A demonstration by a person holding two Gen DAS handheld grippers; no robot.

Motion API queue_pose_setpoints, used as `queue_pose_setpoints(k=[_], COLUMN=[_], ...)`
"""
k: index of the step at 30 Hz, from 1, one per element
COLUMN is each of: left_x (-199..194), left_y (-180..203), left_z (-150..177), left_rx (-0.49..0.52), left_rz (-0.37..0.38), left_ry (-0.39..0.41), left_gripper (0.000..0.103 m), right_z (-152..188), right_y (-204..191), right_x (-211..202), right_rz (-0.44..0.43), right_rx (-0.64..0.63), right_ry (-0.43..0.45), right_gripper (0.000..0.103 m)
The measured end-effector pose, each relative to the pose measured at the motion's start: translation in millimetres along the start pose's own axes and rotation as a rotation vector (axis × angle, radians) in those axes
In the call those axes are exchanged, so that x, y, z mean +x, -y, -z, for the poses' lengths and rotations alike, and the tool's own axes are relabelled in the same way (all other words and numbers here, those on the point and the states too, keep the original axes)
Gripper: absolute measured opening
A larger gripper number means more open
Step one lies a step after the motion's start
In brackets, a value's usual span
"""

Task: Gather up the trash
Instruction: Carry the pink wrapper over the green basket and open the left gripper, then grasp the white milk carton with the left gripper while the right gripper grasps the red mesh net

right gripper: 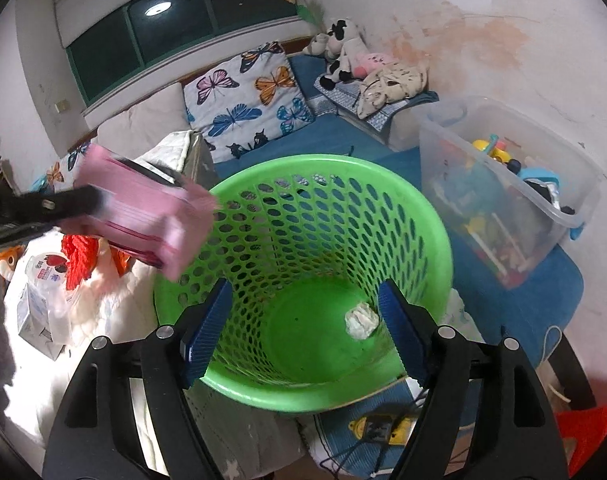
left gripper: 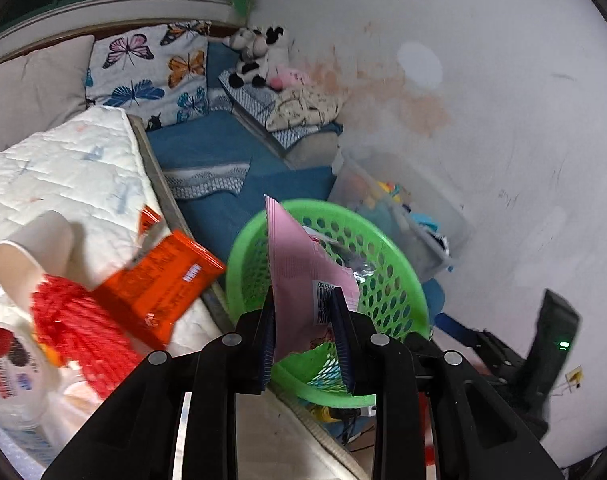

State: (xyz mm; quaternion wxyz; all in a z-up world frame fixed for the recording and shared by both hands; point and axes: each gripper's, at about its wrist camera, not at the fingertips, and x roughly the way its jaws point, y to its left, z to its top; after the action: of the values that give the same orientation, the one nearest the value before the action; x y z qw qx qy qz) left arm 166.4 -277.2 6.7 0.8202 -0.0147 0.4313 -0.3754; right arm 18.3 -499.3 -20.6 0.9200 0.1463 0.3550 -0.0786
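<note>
My left gripper (left gripper: 303, 294) is shut on a flat pink packet (left gripper: 299, 256) and holds it upright over the near rim of a green perforated basket (left gripper: 387, 280). In the right wrist view the same pink packet (right gripper: 151, 216) is blurred at the basket's left rim (right gripper: 303, 162), with the left gripper's black finger (right gripper: 71, 202) on it. My right gripper (right gripper: 303, 286) stands open above the basket's mouth with nothing between its pads. A crumpled white paper (right gripper: 361, 320) lies on the basket's floor.
On the white quilt (left gripper: 63, 168) to the left lie an orange wrapper (left gripper: 163, 280), a tipped paper cup (left gripper: 31, 256), a red mesh bundle (left gripper: 75, 328) and a labelled plastic pack (left gripper: 7, 364). A clear toy box (right gripper: 503, 200) stands right of the basket, by the wall.
</note>
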Motion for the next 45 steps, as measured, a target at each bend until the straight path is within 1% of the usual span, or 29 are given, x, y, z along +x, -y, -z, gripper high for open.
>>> queue_pose_setpoints(k=[4,6,7,8,10,13,15,16,17,20,22,23,26,27,30,31,32,33,38,39,41,42,45], left_x=[23,33,37,40,44,39,29,24,18,-4,-20,-29,-55,-61,-87,-98,-103,-112,-135,-136,-137,-137,-134], left_y=[9,13,14,15,15,14,12,10,8,-2,-13,-17,-35,-39,-55,-62,-66,-74,-115,-120,-132,-138,-144], left_z=[2,4,6,8,12,17,20,22,23,30,35,38,45,47,54,57,61,65,78,80,85,88,94], left_rx=[0.005,0.012,0.01,0.006,0.008,0.019,0.018,0.018,0.016,-0.016,-0.051,-0.068,-0.134,-0.154,-0.221,-0.256,-0.282,-0.331,-0.52,-0.542,-0.604,-0.636,-0.666], left_rz=[-0.005,-0.011,-0.013,-0.013,-0.028,-0.052,-0.075,-0.084,-0.1,-0.164,-0.21,-0.246,-0.351,-0.37,-0.48,-0.524,-0.543,-0.569,-0.658,-0.668,-0.672,-0.662,-0.648], left_ry=[-0.031,-0.047,-0.054,-0.061,-0.063,-0.058,-0.041,-0.034,-0.023,0.002,0.022,0.033,0.06,0.067,0.115,0.134,0.142,0.15,0.165,0.164,0.143,0.134,0.12], left_gripper=[0.025,0.027,0.031,0.039,0.046,0.046,0.046,0.047,0.05,0.05,0.05,0.052,0.052,0.052,0.053,0.058,0.062,0.062,0.066,0.067,0.07,0.07,0.07], right_z=[4,6,7,7,9,9,9,9,9,10,9,9,7,7,6,5,4,4,5,5,6,6,7], right_y=[7,10,11,12,13,12,9,8,6,-2,-7,-10,-21,-24,-36,-41,-45,-48,-69,-74,-81,-86,-95], right_x=[-2,-2,-2,-1,-3,-2,-2,-2,-3,-5,-6,-6,-6,-7,-7,-7,-6,-6,-4,-4,-3,-2,0], right_rz=[0.003,0.005,0.006,0.006,0.006,-0.001,-0.01,-0.013,-0.018,-0.034,-0.045,-0.05,-0.071,-0.076,-0.097,-0.106,-0.118,-0.127,-0.168,-0.175,-0.186,-0.194,-0.206], right_rx=[0.025,0.032,0.035,0.038,0.042,0.044,0.04,0.039,0.037,0.024,0.018,0.015,-0.005,-0.013,-0.04,-0.048,-0.056,-0.061,-0.103,-0.114,-0.132,-0.141,-0.163], right_ry=[-0.002,-0.006,-0.008,-0.01,-0.011,-0.013,-0.013,-0.012,-0.012,-0.006,-0.004,-0.003,-0.001,-0.001,-0.002,-0.002,-0.003,-0.003,-0.01,-0.012,-0.015,-0.018,-0.023], right_gripper=[0.075,0.075,0.075,0.075,0.075,0.075,0.075,0.075,0.075,0.075,0.075,0.075,0.075,0.075,0.075,0.075,0.075,0.075,0.076,0.075,0.075,0.075,0.075])
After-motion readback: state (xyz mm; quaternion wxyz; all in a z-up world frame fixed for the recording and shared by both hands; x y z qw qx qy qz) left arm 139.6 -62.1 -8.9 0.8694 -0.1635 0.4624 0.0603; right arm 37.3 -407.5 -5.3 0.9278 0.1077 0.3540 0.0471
